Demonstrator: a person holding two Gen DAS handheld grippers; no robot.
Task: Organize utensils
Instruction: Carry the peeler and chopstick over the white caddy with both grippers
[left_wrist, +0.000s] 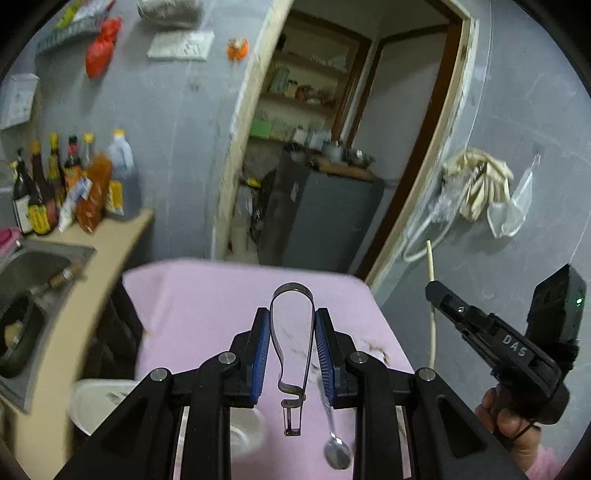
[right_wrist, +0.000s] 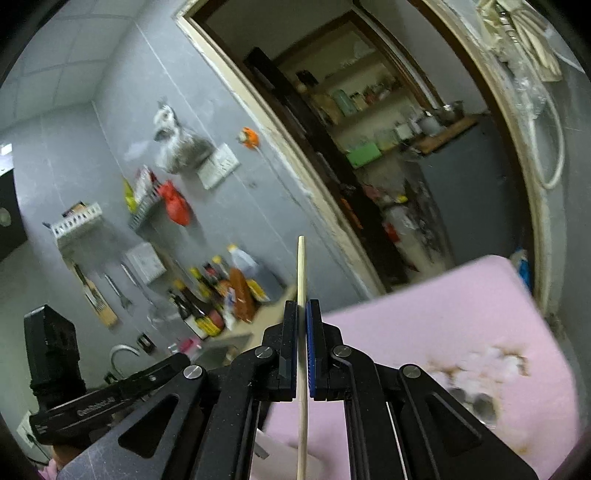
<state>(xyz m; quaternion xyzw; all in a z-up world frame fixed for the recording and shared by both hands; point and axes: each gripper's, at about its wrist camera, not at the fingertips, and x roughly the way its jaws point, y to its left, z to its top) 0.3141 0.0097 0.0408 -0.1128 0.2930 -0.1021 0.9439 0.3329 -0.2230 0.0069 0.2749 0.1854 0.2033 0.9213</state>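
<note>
Pink table cover (left_wrist: 207, 295) filled the centre, scorched at its 4 o'clock edge. Sauce bottles (left_wrist: 55, 184) stood at 9 o'clock on a beige counter (left_wrist: 110, 251), above a steel sink (left_wrist: 33, 266). An open doorway (left_wrist: 332, 147) showed shelves at 12 o'clock; pale gloves (left_wrist: 476, 181) hung at 3 o'clock.

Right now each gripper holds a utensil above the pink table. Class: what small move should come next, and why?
Probably lower both toward a utensil holder. The left gripper clamps a metal peeler and the right gripper a wooden chopstick, both lifted clear of the pink table; no holder is clearly visible.
</note>
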